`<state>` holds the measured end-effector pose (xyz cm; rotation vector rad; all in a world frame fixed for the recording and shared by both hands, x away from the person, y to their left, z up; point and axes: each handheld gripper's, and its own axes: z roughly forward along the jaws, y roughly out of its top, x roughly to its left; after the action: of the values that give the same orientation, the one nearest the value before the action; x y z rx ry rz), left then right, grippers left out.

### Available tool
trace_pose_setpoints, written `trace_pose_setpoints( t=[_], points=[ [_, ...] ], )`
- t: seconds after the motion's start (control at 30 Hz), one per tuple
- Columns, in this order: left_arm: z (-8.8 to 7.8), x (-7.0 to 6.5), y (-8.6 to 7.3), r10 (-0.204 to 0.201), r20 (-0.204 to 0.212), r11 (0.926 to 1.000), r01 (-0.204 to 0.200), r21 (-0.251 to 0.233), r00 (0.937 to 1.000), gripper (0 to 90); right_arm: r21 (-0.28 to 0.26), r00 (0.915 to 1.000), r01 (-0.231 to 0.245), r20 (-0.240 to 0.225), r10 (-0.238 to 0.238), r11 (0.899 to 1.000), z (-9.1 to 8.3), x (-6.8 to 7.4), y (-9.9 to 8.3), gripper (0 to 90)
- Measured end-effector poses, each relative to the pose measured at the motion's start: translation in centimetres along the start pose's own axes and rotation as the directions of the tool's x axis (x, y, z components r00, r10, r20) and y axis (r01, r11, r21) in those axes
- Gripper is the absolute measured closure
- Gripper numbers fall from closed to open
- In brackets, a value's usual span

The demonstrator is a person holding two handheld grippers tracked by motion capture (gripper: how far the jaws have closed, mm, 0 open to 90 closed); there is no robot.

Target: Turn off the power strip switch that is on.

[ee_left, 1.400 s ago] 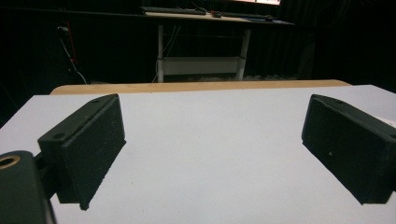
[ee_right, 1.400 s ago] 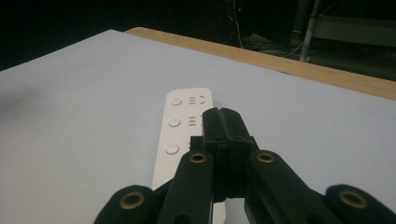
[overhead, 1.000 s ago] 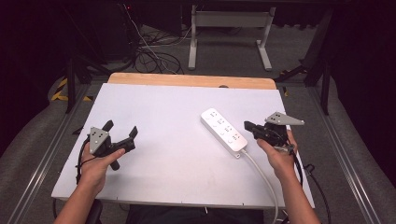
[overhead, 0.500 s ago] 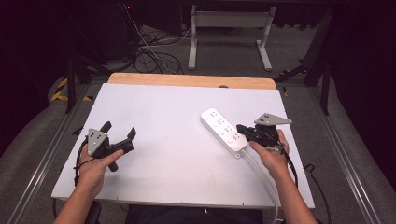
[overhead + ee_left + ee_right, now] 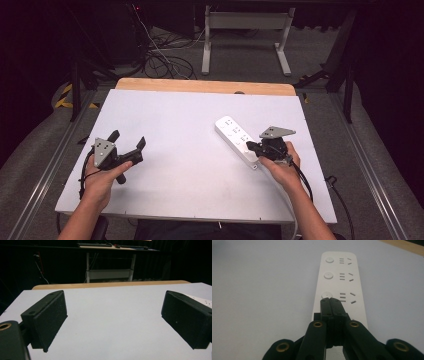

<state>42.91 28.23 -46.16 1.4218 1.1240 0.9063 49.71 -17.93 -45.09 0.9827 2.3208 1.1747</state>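
From the high view we see the white bench [image 5: 190,145] with a white power strip [image 5: 237,140] lying on its right half, running from far left to near right. Our right hand-held gripper [image 5: 251,146] sits at the near end of the strip, with its jaws pressed together and empty, the tips over the strip's top face; whether they touch it we cannot tell. Our left hand-held gripper [image 5: 129,145] is at the near left of the bench, well apart from the strip, jaws spread wide with nothing between them.

In the left gripper view, the two black jaws stand far apart over bare bench [image 5: 112,322]; a corner of the power strip [image 5: 201,300] peeks out behind the right jaw.

In the right gripper view, the closed jaws point along the power strip [image 5: 337,277], their tips just at the nearest round button [image 5: 326,294] of three.
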Motion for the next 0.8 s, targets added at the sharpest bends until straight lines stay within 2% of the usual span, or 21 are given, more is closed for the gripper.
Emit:
trace_pose_setpoints(
  t=[0.43,0.8],
  points=[
    [0.0,0.0,0.0,0.002,0.002,1.0,-0.002,0.003,1.0,6.9,0.057,0.9998,0.016,-0.011,-0.016,0.998,1.1,0.0,-0.4,90.0],
    [0.0,0.0,0.0,-0.002,-0.001,1.0,0.002,0.005,1.0,6.9,0.062,1.0,0.001,0.0,-0.001,0.998,1.4,0.2,-0.6,90.0]
  ],
)
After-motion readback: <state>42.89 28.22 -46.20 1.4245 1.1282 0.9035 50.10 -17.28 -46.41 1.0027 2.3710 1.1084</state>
